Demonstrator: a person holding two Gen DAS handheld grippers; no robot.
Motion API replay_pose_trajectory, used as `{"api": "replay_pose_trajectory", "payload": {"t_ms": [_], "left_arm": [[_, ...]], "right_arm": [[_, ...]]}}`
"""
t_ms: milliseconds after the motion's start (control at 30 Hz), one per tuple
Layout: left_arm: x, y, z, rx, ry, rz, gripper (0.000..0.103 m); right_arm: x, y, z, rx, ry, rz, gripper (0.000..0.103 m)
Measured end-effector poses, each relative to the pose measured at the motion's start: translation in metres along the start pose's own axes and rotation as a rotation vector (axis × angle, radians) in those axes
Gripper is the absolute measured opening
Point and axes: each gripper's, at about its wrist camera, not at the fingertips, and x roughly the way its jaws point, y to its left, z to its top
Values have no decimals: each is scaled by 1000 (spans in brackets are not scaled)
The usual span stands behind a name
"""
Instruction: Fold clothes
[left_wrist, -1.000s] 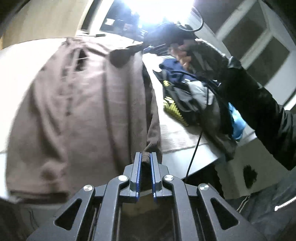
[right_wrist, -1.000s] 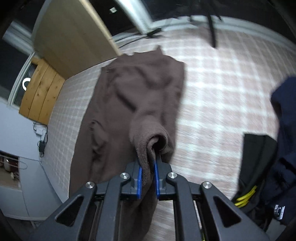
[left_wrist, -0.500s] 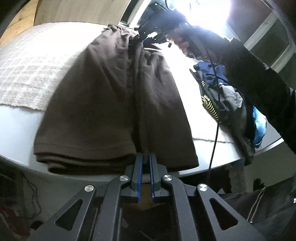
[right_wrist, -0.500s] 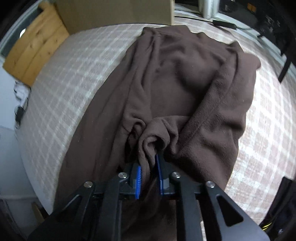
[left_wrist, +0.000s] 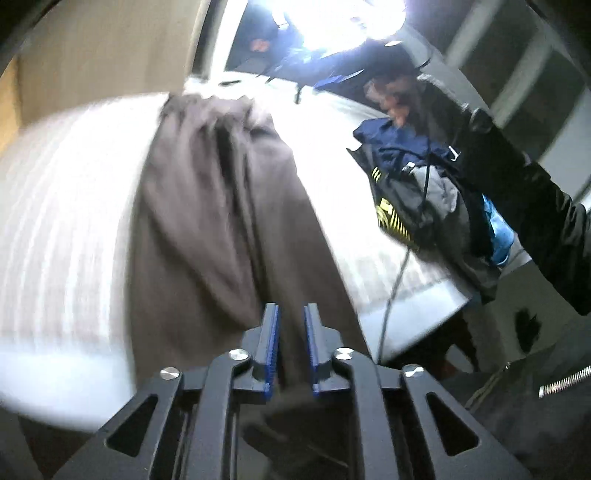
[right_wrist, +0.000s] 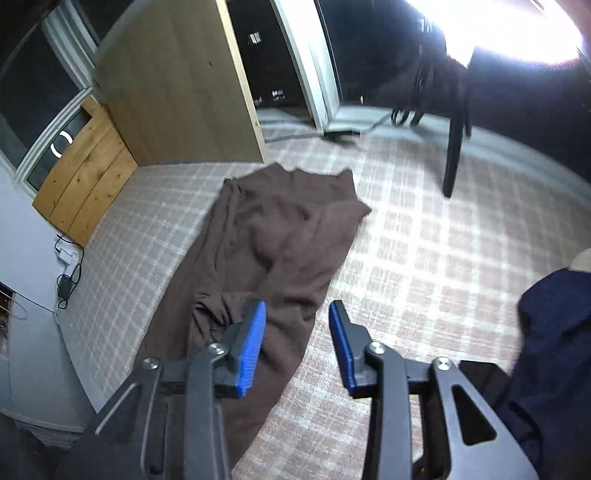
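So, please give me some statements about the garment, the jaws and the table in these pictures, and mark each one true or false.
1. The right gripper has its jaws open and holds nothing. True.
2. The left gripper has brown cloth between its jaws. True.
3. The brown garment is blue. False: it is brown.
4. The garment lies on a checked cloth. True.
5. The clothes pile lies on top of the garment. False: it lies apart, to one side.

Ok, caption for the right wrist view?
Right gripper open above the brown garment lying on the checked cloth.
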Motion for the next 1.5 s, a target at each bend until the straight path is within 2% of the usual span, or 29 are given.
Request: {"api": "replay_pose_trajectory", "payload": {"t_ms": [100, 167, 267, 333, 400, 500, 533, 567, 600, 667, 767, 900, 1000, 1033, 1133, 1200, 1367, 1500], "left_arm": [[29, 6, 65, 102, -19, 21, 19], [54, 13, 101, 127, -22, 20, 19], [100, 22, 144, 155, 2, 23, 19], [122, 26, 161, 178, 6, 11, 19], [150, 32, 177, 177, 18, 31, 19], [179, 49, 182, 164, 76, 138, 20], [188, 56, 181, 159, 101, 182, 14], [193, 64, 177, 152, 119, 195, 16], [197, 71, 172, 144, 135, 195, 16], [196, 75, 167, 153, 125, 181, 17], [196, 76, 166, 149, 130, 175, 17], [195, 77, 165, 139, 125, 165, 17], [195, 80, 169, 119, 130, 149, 17], [195, 81, 171, 111, 132, 147, 17], [180, 82, 175, 79, 129, 114, 16], [150, 82, 177, 66, 77, 100, 16], [70, 98, 162, 31, -7, 141, 24], [32, 116, 133, 0, 10, 181, 24]], "right_arm": [[26, 1, 6, -27, 28, -39, 35], [35, -5, 10, -47, 47, 14, 35], [59, 0, 19, -86, 53, 40, 35], [74, 1, 25, -108, 66, 51, 35], [87, 2, 30, -122, 85, 78, 35], [105, 2, 37, -168, 94, 89, 35], [110, 2, 38, -188, 95, 87, 35], [116, -2, 43, -197, 84, 44, 35], [119, -10, 47, -180, 86, 51, 35], [117, -25, 56, -135, 78, 83, 35], [94, -29, 63, -125, -15, 53, 34], [118, -23, 68, -161, 31, 35, 28], [136, -19, 72, -188, 66, 22, 28], [141, -24, 78, -162, 71, 24, 26], [106, -32, 79, -106, -6, 51, 27], [83, -37, 79, -68, -56, 69, 27], [20, -42, 31, -25, -74, 115, 27], [-19, -48, -18, 50, -70, 155, 27]]}}
